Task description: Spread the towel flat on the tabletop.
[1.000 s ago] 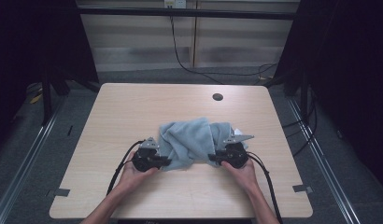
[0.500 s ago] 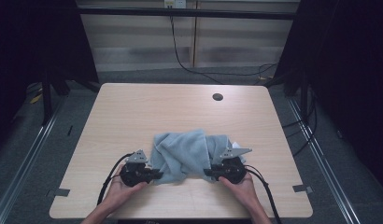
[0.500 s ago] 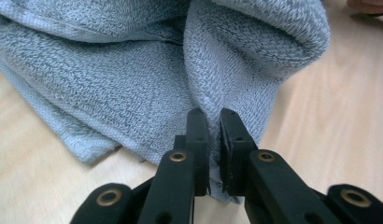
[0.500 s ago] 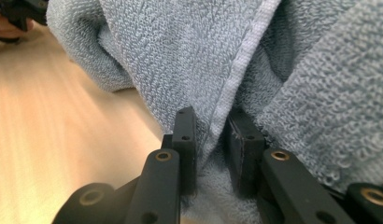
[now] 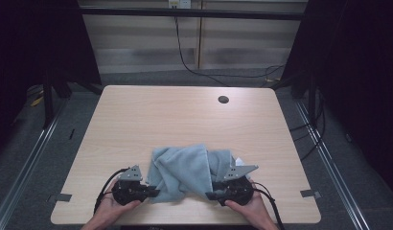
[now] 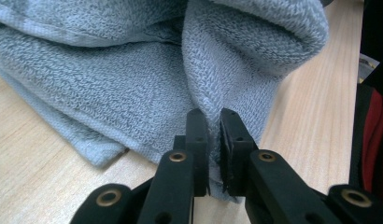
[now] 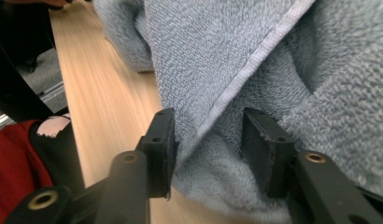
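1. Our left gripper (image 6: 213, 140) pinches a fold of the crumpled pale-blue terry towel (image 5: 187, 170).
2. Our right gripper (image 7: 210, 149) has just been opening, its jaws apart around looped pile.
3. We see the towel on the smooth wood-grain table (image 5: 175, 120), near edge.

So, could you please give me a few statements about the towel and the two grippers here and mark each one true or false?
1. The left gripper is clamped on a fold of the blue towel. True.
2. The right gripper is pinched tight on the towel. False: its jaws have just been opening and stand apart, with the towel's hemmed edge lying loose between them.
3. The towel lies flat and fully spread out. False: it is bunched and folded over itself near the front edge of the table.
4. The two grippers sit at opposite ends of the towel. True.
5. A dark round hole sits near the table's far edge. True.
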`<state>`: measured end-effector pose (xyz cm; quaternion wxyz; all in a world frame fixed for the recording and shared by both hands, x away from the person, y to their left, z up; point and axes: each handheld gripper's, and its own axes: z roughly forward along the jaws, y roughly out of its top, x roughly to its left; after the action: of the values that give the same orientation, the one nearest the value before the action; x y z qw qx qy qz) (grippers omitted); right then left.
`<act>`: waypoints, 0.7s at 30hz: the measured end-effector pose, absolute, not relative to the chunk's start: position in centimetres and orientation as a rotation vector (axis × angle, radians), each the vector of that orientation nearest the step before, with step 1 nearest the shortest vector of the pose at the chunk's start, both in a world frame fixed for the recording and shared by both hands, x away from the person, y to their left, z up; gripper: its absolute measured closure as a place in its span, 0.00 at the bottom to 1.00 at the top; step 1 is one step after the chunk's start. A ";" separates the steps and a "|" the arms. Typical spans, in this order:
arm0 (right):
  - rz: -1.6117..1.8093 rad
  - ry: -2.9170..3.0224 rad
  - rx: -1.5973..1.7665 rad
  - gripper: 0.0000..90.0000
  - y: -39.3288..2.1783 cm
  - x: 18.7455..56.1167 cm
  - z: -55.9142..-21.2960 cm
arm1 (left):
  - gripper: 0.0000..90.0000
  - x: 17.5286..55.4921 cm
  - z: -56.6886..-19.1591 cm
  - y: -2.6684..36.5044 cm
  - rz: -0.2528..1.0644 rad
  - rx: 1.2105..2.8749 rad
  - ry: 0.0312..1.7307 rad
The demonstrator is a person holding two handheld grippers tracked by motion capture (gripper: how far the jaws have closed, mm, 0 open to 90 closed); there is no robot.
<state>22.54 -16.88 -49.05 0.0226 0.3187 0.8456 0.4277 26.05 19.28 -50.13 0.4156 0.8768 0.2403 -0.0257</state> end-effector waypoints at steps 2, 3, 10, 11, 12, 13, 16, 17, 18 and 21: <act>1.324 2.605 0.985 0.62 -17.0 22.3 -49.1 | 0.93 26.1 -50.1 19.3 -0.068 2.198 0.610; 1.306 2.607 0.974 0.71 -17.1 22.2 -49.2 | 0.93 26.2 -50.0 19.3 -0.071 2.197 0.611; 1.383 2.550 0.975 0.99 -18.1 22.4 -48.2 | 0.95 26.1 -48.6 20.3 -0.081 2.109 0.615; 1.395 2.524 0.985 0.99 -18.5 22.4 -47.7 | 0.95 26.1 -48.4 20.4 -0.075 2.093 0.615; 1.423 2.501 0.997 0.99 -18.9 22.6 -47.3 | 0.94 26.1 -48.4 20.4 -0.075 2.093 0.615; 1.440 2.474 1.004 0.99 -19.3 22.7 -46.8 | 0.94 26.2 -48.1 20.5 -0.065 2.081 0.621; 1.482 2.385 1.022 0.99 -20.5 23.3 -45.2 | 0.94 27.0 -46.7 21.6 -0.006 2.019 0.643; 1.482 2.385 1.022 0.99 -20.5 23.3 -45.2 | 0.95 27.0 -46.7 21.6 -0.006 2.019 0.643; 1.516 2.336 1.022 0.99 -21.1 23.8 -44.1 | 0.95 27.2 -46.4 21.9 0.007 1.998 0.658; 1.534 2.273 1.025 0.99 -21.8 25.0 -42.4 | 0.95 28.0 -45.1 23.1 0.056 1.947 0.687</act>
<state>24.96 -21.82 -42.43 0.1069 0.3480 0.7721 0.5209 27.97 23.06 -45.05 0.5124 0.8095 0.2858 0.0232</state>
